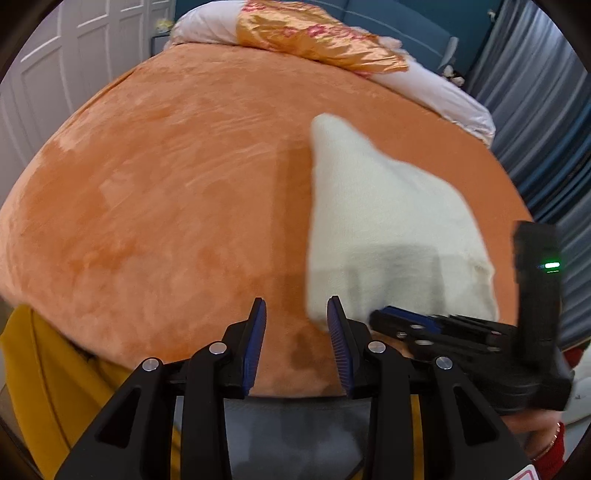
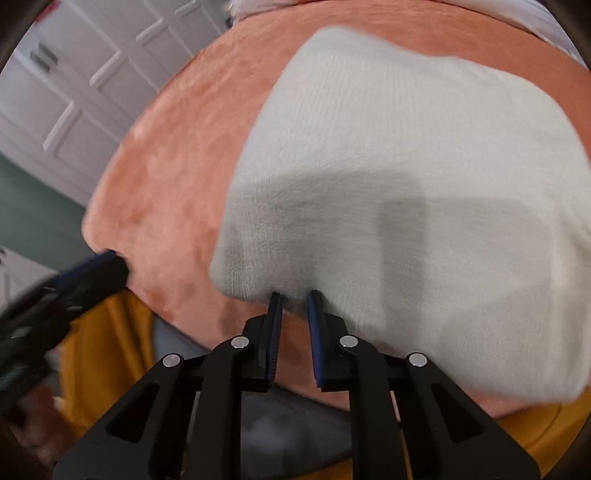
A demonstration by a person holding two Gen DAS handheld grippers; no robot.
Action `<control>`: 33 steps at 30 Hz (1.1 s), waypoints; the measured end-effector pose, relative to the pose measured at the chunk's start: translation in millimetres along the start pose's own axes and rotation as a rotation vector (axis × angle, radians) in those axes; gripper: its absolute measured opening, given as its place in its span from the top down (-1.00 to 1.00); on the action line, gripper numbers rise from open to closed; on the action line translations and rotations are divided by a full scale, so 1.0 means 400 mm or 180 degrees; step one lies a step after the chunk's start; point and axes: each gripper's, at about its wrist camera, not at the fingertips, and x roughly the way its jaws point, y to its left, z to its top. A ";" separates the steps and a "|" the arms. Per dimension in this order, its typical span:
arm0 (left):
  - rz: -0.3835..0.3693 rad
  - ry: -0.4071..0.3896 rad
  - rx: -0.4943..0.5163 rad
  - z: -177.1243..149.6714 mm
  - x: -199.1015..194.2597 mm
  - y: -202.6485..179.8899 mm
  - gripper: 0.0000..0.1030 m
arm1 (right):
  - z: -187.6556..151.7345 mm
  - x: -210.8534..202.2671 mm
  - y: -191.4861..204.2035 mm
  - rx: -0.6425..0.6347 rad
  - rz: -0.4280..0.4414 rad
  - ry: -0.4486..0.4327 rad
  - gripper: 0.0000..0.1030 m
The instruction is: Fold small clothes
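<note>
A cream knit garment (image 1: 388, 229) lies folded on the orange bedspread (image 1: 166, 192). In the right wrist view it (image 2: 406, 184) fills the upper right. My left gripper (image 1: 296, 304) is open and empty at the bed's near edge, its right finger just beside the garment's near left corner. My right gripper (image 2: 294, 297) has its fingertips at the garment's near hem, jaws a small gap apart, with the hem between the tips. The right gripper also shows in the left wrist view (image 1: 391, 317), and the left gripper shows blurred in the right wrist view (image 2: 110, 258).
A white pillow and an orange satin quilt (image 1: 314, 33) lie at the head of the bed. White wardrobe doors (image 2: 74, 74) stand to the left. A yellow bed skirt (image 1: 55, 369) hangs below the near edge. Blue curtains (image 1: 546, 110) are at the right.
</note>
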 end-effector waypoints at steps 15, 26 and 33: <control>-0.0017 -0.0095 0.0459 0.094 0.150 -0.210 0.22 | 0.151 -0.165 -0.399 0.1059 -0.0429 -0.0530 0.37; 0.0107 -0.0095 0.0524 0.099 0.162 -0.229 0.12 | 0.226 -0.196 -0.347 0.0741 -0.0771 -0.0805 0.94; 0.0155 -0.0129 0.0572 0.091 0.171 -0.243 -0.10 | 0.154 -0.167 -0.449 0.1156 -0.0343 -0.0602 0.19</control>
